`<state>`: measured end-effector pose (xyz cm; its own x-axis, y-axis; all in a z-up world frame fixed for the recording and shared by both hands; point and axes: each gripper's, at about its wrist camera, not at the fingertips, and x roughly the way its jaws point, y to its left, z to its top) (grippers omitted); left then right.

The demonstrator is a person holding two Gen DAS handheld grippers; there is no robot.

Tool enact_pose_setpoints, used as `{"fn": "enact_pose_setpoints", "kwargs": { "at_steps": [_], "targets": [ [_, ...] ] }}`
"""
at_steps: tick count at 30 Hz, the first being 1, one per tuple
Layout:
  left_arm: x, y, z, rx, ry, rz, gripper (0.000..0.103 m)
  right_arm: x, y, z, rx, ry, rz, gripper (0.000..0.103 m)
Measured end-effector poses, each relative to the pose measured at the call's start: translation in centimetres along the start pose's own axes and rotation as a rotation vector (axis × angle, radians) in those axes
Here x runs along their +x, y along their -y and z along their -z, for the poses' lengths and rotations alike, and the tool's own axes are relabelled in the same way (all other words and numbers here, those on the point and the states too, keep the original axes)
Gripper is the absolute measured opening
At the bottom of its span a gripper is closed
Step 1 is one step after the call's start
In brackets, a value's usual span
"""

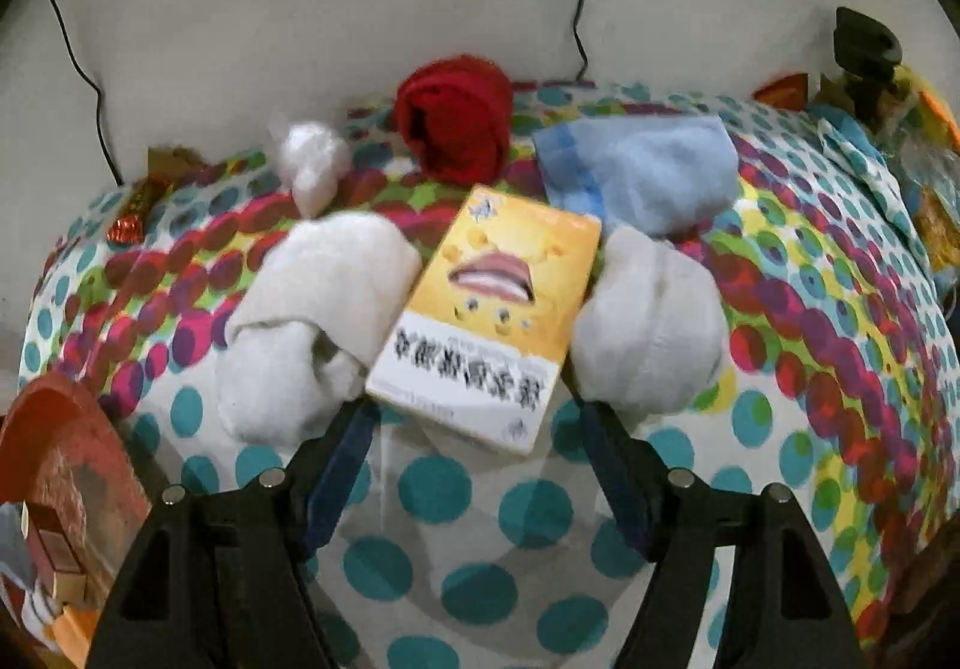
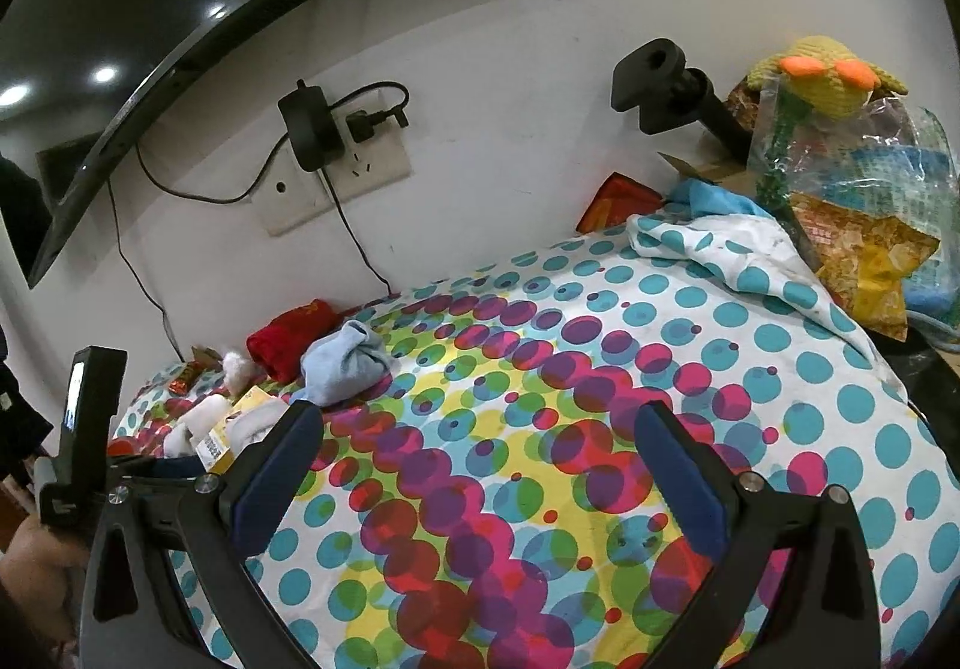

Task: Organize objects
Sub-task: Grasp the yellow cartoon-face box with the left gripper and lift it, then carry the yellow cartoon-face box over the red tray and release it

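Yellow box (image 1: 486,309) printed with lips lies between white socks (image 1: 324,321), both grippers' jaws apart

Glossy cardboard box (image 1: 486,309) between soft cloth socks (image 1: 318,321) on matt dotted cloth (image 1: 540,513)

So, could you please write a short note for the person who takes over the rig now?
Left tongs: open, pointing down at the yellow box, not gripping it.
Right tongs: open, empty, over the dotted cloth.
Things: the yellow box lies between two white socks, one on each side. Behind them are a red cloth, a light blue cloth and a small white wad.
Done: I cannot tell from these views; nothing is held.
Left: the box and the cloth items are loose on the cloth; probably pick the box first.
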<state>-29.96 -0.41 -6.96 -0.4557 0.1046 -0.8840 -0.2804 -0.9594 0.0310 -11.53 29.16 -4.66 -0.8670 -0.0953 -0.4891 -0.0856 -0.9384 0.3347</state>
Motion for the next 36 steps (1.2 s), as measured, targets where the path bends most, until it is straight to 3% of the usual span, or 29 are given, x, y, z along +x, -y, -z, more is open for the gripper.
{"fn": "enact_pose_setpoints", "kwargs": {
  "at_steps": [5,7,12,14,36],
  "targets": [
    [-0.8,1.8,0.2,0.287,0.043,-0.101,0.075,-0.1,-0.1,0.0,-0.003,0.004,0.000,0.103],
    [-0.5,2.2,-0.4,0.341,0.048,-0.123,0.075,-0.1,-0.1,0.0,-0.004,0.005,-0.006,0.103],
    [0.3,1.5,-2.2,0.261,0.022,-0.048,0.074,0.0,0.0,0.0,-0.003,0.005,-0.005,0.103],
    [0.2,1.3,-2.1,0.208,0.014,-0.006,0.053,0.0,0.0,0.0,-0.002,0.003,-0.004,0.103],
    [-11.7,4.9,10.6,0.079,0.171,-0.004,0.053,0.2,-0.2,0.1,-0.012,-0.003,0.040,0.103]
  ]
}}
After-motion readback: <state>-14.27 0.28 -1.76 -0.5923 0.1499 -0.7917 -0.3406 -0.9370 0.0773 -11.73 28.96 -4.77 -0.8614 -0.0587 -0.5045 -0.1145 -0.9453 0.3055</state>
